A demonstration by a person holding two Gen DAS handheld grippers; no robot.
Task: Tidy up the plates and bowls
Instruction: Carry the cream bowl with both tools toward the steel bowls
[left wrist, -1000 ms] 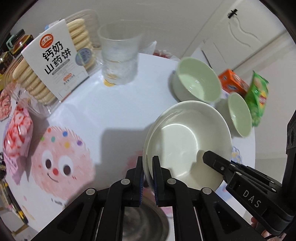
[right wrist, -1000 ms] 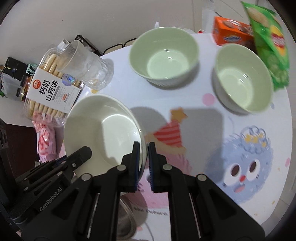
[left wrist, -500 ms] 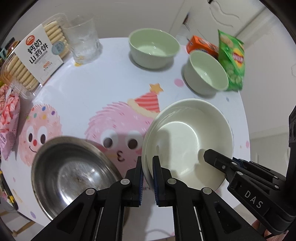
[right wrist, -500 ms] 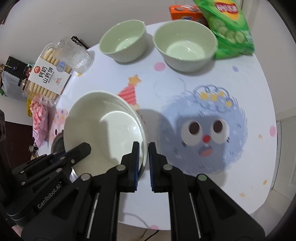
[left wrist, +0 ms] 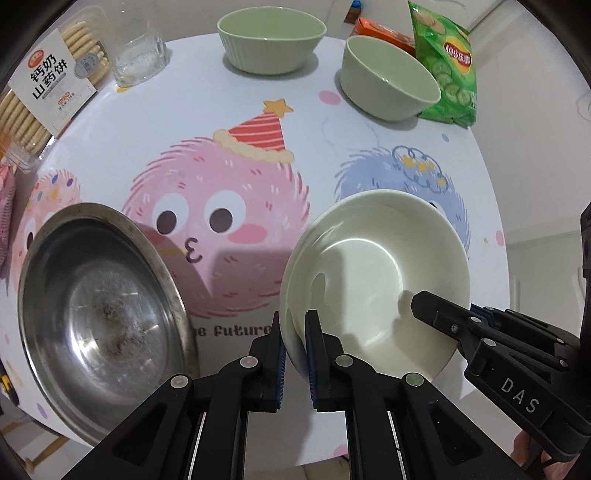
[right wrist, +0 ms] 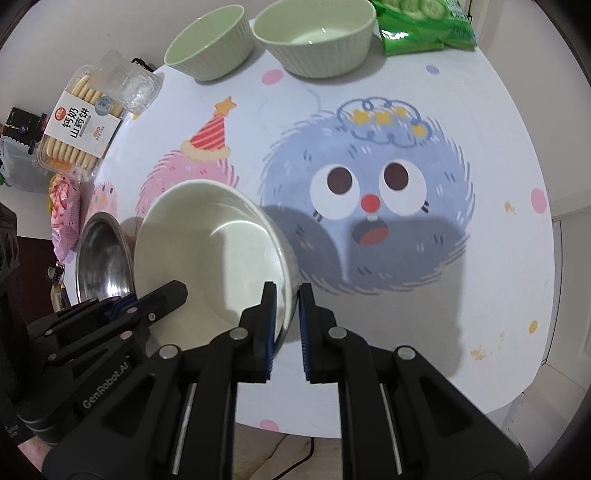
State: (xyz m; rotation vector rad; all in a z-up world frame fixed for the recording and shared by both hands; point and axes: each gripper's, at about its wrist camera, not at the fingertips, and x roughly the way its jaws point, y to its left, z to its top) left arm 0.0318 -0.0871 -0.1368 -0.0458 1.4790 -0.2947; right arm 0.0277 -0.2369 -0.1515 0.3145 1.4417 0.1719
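White bowl (left wrist: 373,273) hanging over the near part of the tabletop (left wrist: 332,147), above the cartoon print, gripped on two opposite sides of its rim. Left gripper (left wrist: 293,332) pinching the rim's left side: fingers nearly closed, one inside the bowl, one outside. Right gripper (right wrist: 284,306) doing the same on the right side, rim wall between its fingers; here the gap looks a touch wider and contact of the outer pad is hard to judge.

Steel bowl (left wrist: 99,314) sitting just left of the white bowl at the tabletop's near left edge, empty apart from a dull stain on its bottom.

Two green bowls standing at the far side, apart from each other: ribbed bowl (left wrist: 271,35) at the middle, second green bowl (left wrist: 388,79) to its right, touching a green crisp bag (left wrist: 448,66). Orange box (left wrist: 380,31) lying behind it. Glass (left wrist: 138,59) standing far left, beside a biscuit tray (left wrist: 48,81).
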